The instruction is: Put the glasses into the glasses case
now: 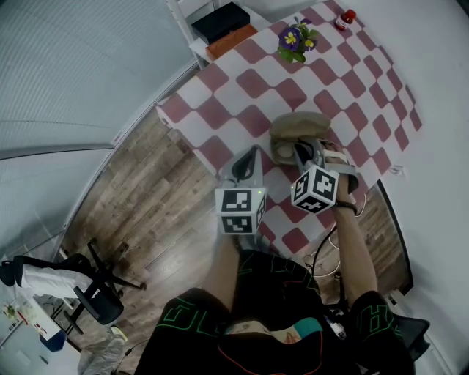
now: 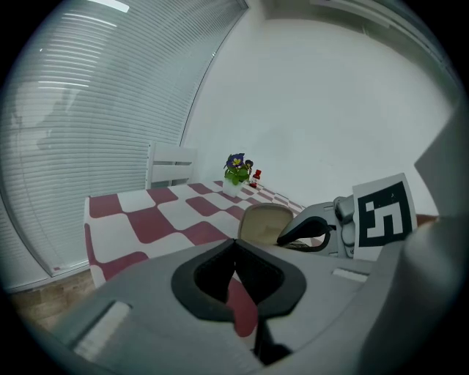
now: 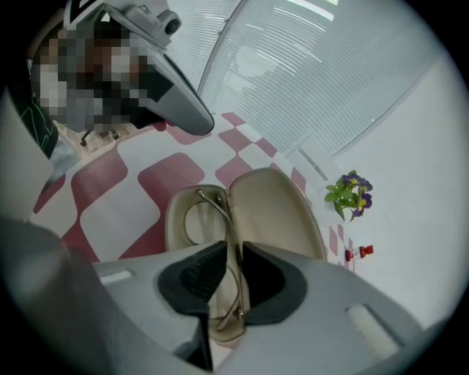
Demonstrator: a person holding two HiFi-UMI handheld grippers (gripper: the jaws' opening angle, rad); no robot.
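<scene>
Glasses (image 3: 198, 220) are lying in the lower half of the open glasses case (image 3: 271, 212), thin metal frame folded, top bar running along the hinge side. Lid is laid back flat next to it, beige lining up.

Case sits on the red-and-white checked table (image 1: 242, 80), near the edge closest to me.

Right gripper (image 3: 234, 249) is directly over the case, tips pointing down into it. I read its jaws as slightly parted, a narrow gap with the frame wire running through it. The gap looks wider than the wire, and I can't confirm either pad touches it. From the head view, the right gripper (image 1: 304, 154) covers part of the case (image 1: 297, 132).

Left gripper (image 2: 234, 243): tips pressed together, nothing between them, only table cloth showing through the opening behind the tips. From the head view, the left gripper (image 1: 253, 155) sits just beside the case on its left, over the cloth, not touching it. Its own camera sees the case (image 2: 262, 222) ahead and to the right.

Further out: potted plant (image 1: 295, 40) with purple flowers at the far end of the table, small red object (image 1: 345, 18) just beyond it. Both well apart from the case. Wood floor (image 1: 146, 212) left of the table, black office chair (image 1: 95, 293) on it.
</scene>
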